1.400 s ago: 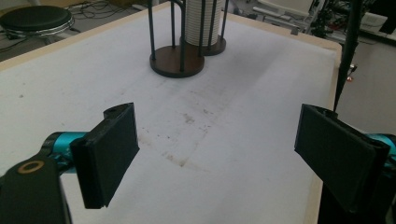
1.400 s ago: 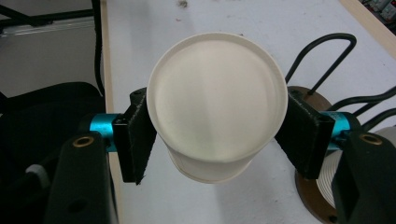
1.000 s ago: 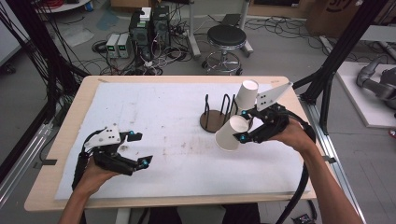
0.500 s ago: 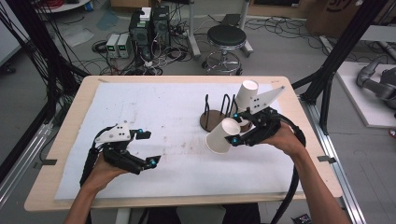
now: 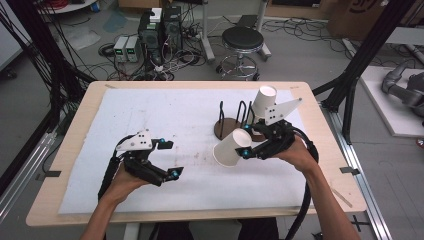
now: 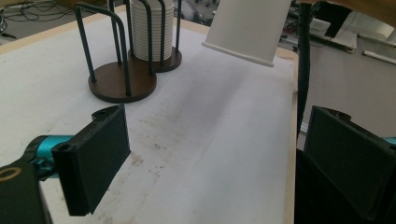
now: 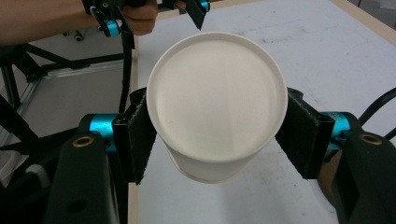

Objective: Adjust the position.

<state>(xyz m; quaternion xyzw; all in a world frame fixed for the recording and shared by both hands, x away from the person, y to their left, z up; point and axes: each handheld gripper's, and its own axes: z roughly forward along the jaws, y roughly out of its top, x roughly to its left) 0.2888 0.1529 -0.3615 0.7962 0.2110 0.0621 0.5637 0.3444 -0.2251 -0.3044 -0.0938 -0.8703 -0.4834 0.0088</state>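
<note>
We see open white mat (image 5: 165, 117) between grippers; two wire holders (image 5: 234, 121) with cup stack (image 5: 263, 101) block far right.

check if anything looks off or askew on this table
One paper cup is lying sideways in the air, clamped by the right gripper, its mouth facing the left gripper. The white mat has faint brown smudges. Otherwise the two wire racks stand upright.
</note>
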